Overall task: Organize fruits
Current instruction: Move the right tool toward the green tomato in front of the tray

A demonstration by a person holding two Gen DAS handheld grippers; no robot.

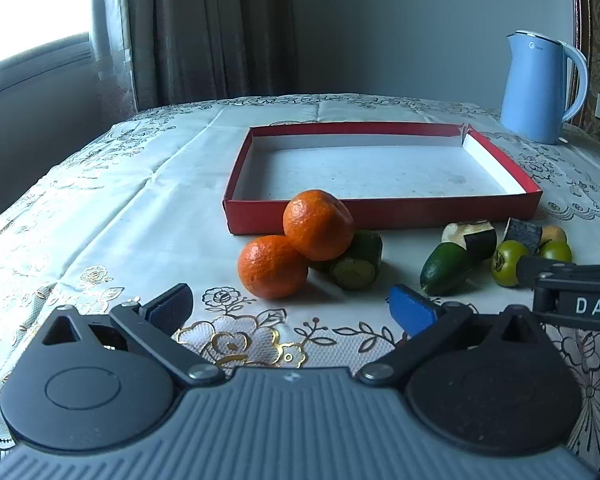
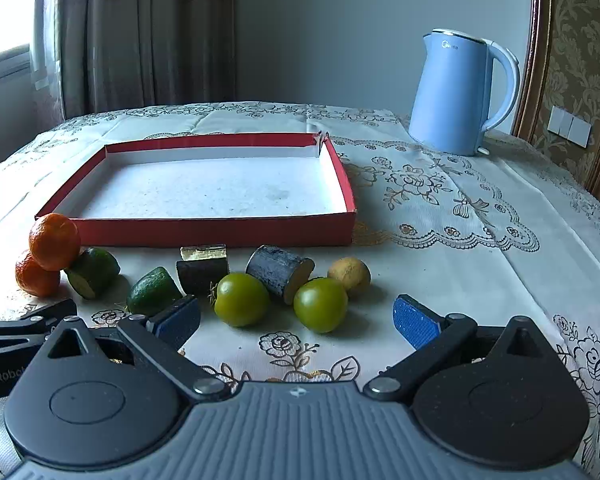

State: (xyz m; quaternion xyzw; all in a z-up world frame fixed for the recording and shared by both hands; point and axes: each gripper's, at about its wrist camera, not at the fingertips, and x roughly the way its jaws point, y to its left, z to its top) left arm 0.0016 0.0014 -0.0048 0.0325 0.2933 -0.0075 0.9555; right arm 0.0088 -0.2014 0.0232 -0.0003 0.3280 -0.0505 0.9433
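Your left gripper [image 1: 290, 306] tilts down toward the surface [image 1: 112, 216], its jaws spread wide with nothing between them, and two oranges [image 1: 318, 224] lie just ahead, one stacked on the other. Your right gripper [image 2: 296, 314] tilts down likewise, jaws spread and empty, over two green tomatoes [image 2: 241, 299].

The fruits sit in a row near the front of the surface, just before the red tray [image 2: 220, 232]. From the left: the oranges touching the tray's front wall near its left corner, a cut lime [image 2: 94, 272] against them, a second lime piece [image 2: 153, 290], two dark cane pieces [image 2: 278, 270], the tomatoes, and a small yellow fruit [image 2: 350, 274] near the tray's right corner. The tray holds nothing.

A floral cloth covers the surface. A blue kettle [image 2: 456, 96] stands at the far right corner. Curtains [image 1: 204, 28] and a window [image 1: 36, 4] are at the left, behind.
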